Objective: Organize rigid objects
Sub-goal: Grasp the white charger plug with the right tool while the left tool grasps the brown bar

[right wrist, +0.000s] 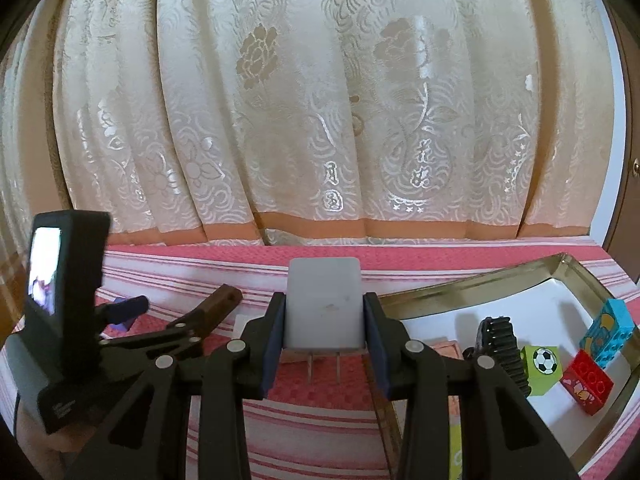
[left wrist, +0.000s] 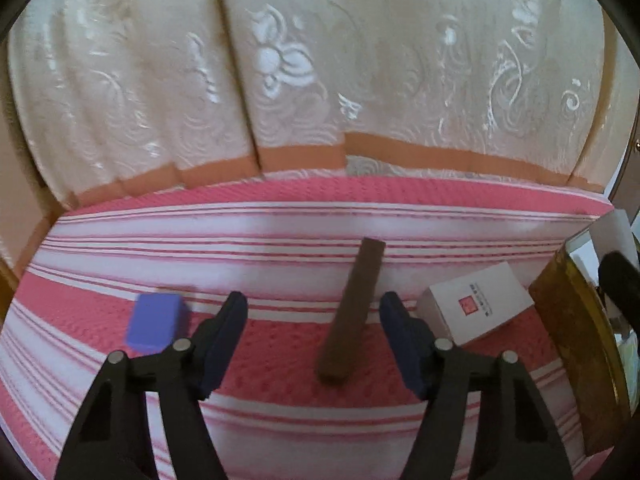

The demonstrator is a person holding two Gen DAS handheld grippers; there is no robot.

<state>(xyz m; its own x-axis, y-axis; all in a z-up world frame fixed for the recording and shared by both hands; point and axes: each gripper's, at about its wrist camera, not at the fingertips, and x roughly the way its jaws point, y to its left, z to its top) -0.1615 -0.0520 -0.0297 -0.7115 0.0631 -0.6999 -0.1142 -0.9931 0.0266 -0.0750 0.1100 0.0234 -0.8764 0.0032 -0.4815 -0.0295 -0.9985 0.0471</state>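
Right gripper (right wrist: 324, 344) is pinching a white charger (right wrist: 323, 308) between its pads, prongs pointing down at 6 o'clock, held up over the pink striped cloth (right wrist: 320, 416). At about 3 o'clock from it sits the gold-rimmed tray (right wrist: 460, 292), with a green soccer cube (right wrist: 542, 364), a red brick (right wrist: 588, 388), a blue brick (right wrist: 610, 332) and some black toothed thing (right wrist: 502, 344) inside, maybe a comb or a toy track, hard to say.

Left gripper (left wrist: 314, 332) has its fingers spread wide with nothing between them, hovering over the cloth. A brown stick (left wrist: 352, 312) lies just ahead of the gap, leaning toward 1 o'clock. A blue block (left wrist: 156, 322) sits at 9 o'clock, a bit blurry, and a white box (left wrist: 478, 304) at 3 o'clock, just beside the tray wall. Cream curtain (left wrist: 320, 60) hangs at 12.
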